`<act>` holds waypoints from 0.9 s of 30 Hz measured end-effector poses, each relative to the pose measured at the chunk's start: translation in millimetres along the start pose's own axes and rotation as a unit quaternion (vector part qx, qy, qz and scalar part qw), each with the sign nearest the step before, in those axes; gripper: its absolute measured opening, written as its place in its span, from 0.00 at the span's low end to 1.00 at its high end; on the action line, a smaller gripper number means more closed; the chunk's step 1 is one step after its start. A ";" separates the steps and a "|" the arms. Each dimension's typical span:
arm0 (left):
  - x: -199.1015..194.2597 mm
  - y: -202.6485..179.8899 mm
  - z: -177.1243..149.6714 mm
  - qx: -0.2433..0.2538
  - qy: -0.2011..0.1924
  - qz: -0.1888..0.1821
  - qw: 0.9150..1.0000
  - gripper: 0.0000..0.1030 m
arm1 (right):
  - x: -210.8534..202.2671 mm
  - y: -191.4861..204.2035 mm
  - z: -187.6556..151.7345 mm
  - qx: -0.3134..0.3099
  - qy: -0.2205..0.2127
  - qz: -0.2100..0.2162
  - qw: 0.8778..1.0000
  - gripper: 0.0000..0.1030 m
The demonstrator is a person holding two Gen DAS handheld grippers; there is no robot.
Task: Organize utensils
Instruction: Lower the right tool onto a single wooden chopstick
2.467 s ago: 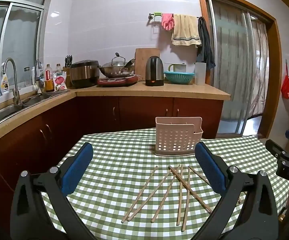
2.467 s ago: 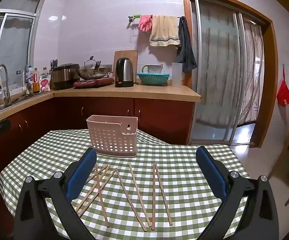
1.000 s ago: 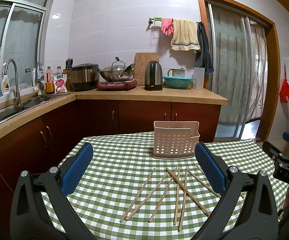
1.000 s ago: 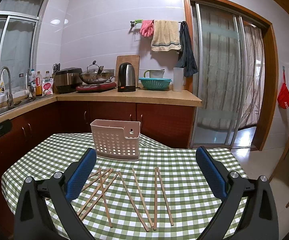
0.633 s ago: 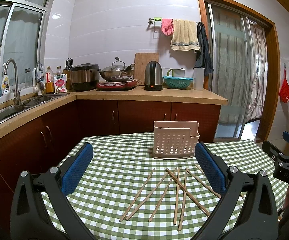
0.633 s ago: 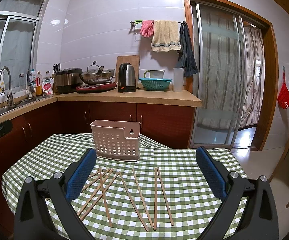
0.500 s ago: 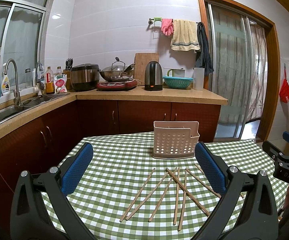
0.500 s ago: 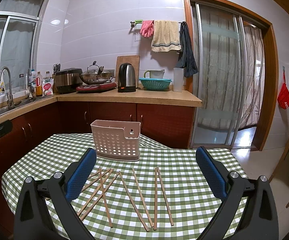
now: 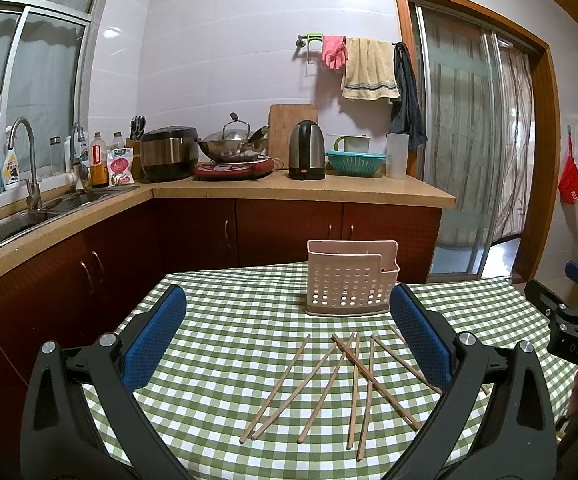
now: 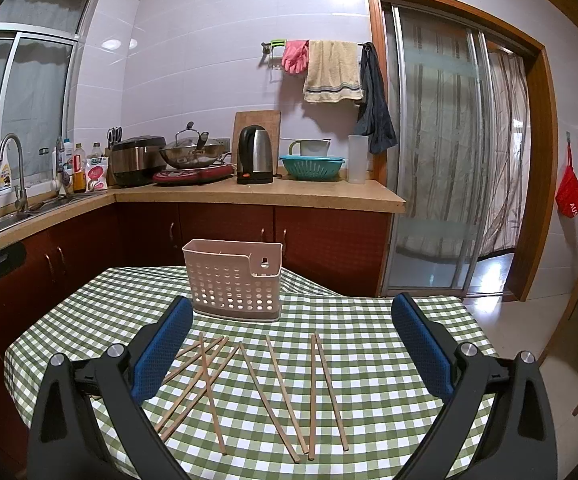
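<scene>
Several wooden chopsticks [image 9: 353, 380] lie scattered on a green checked tablecloth [image 9: 217, 360]; they also show in the right wrist view [image 10: 277, 384]. A pink perforated utensil holder [image 9: 351, 278] stands upright behind them, also in the right wrist view [image 10: 235, 282]. My left gripper [image 9: 289, 328] is open and empty, held above the table before the chopsticks. My right gripper [image 10: 289, 332] is open and empty, likewise above the chopsticks. The right gripper's body [image 9: 573, 328] shows at the left view's right edge.
Behind the table runs a kitchen counter [image 9: 301, 192] with a kettle [image 9: 307, 150], wok [image 9: 233, 148], rice cooker [image 9: 169, 152] and a sink [image 9: 17, 216] at left. A sliding glass door [image 10: 449, 168] is at right. The table edge [image 10: 485, 344] drops off at right.
Both views have risen and pulled back slightly since 2.5 s ago; over the last second nothing has visibly moved. Both grippers stay open.
</scene>
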State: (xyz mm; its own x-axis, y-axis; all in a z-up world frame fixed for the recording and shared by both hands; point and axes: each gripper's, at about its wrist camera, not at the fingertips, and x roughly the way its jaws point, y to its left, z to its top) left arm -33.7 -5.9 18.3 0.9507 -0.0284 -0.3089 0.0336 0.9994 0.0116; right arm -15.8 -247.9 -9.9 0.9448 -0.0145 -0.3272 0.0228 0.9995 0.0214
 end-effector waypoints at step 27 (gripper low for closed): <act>128.6 31.1 -118.7 0.032 0.145 0.032 0.988 0.96 | 92.7 -8.2 -119.2 -0.026 0.112 0.048 0.992 0.81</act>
State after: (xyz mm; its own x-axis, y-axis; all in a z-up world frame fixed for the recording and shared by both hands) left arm 53.0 24.1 -133.9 0.8237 0.0506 -0.5647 0.0054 0.9953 0.0970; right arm 32.7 -254.1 -153.1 0.8449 0.0816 -0.5287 -0.0860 0.9962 0.0163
